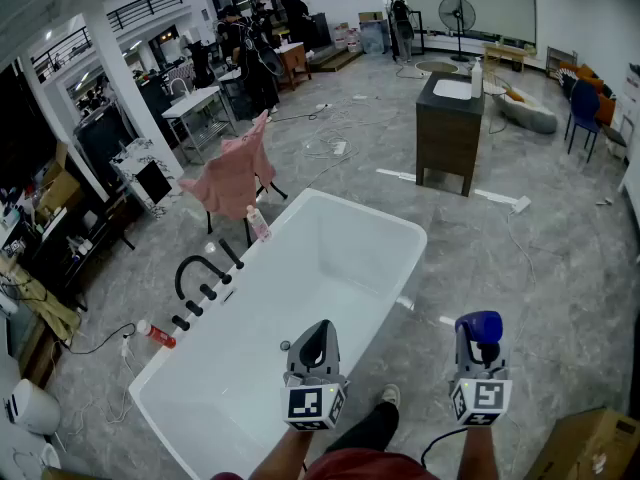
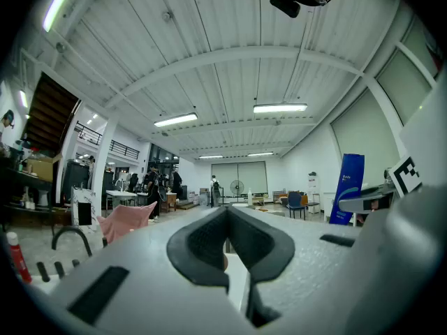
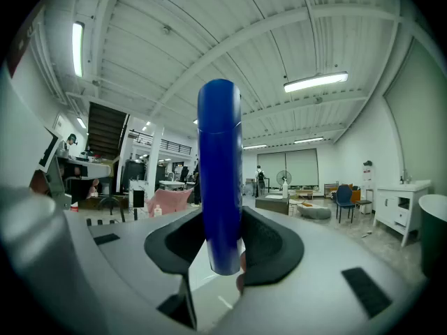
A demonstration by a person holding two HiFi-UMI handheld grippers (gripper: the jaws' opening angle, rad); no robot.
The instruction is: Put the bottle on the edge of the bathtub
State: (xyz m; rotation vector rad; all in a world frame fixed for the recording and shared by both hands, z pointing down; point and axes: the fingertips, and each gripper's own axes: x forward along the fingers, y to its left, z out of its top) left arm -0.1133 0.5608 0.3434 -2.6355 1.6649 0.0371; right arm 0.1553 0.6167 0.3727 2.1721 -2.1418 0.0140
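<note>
At the left of the head view, the bathtub's (image 1: 365, 211) left rim carries a black faucet (image 1: 200, 273) and a small pink bottle (image 1: 258, 223), so that edge looks crowded. In the lower middle, the left gripper (image 1: 318, 336) hovers over the basin, its jaws pressed together on nothing. At lower right, the right gripper (image 1: 480, 346) pinches the blue bottle (image 1: 480, 326) upright over the floor, beside the tub and clear of its rim. The placing itself is not yet done. The right rim appears bare and nearest, with open floor alongside; the person's shoe (image 1: 390, 396) stands just beside it.
</note>
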